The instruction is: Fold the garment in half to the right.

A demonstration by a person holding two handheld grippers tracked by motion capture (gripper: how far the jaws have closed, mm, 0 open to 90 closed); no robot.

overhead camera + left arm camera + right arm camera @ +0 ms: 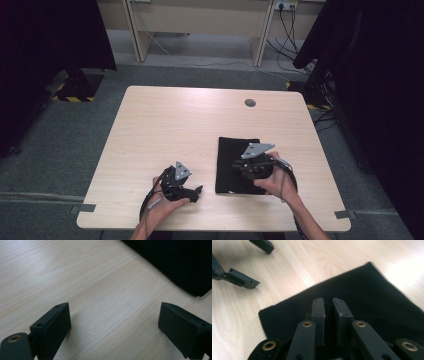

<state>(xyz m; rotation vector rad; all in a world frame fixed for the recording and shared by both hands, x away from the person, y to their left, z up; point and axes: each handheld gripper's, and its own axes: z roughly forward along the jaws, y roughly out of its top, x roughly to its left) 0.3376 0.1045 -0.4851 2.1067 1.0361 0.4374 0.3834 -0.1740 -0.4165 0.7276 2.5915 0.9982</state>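
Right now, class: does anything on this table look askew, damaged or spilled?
Nothing stands out. The black cloth lies flat and folded, roughly square to the table. The right gripper is nearly closed over it; the left gripper is open above bare wood.

Black grippers, bare forearms.
Brass rivets are glinting behind the right gripper (328, 307) fingers (318, 312); grey triangular plates are topping both, cables trailing.

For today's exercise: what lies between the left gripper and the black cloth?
Bare wooden table between the left gripper and the black cloth, per left gripper view.
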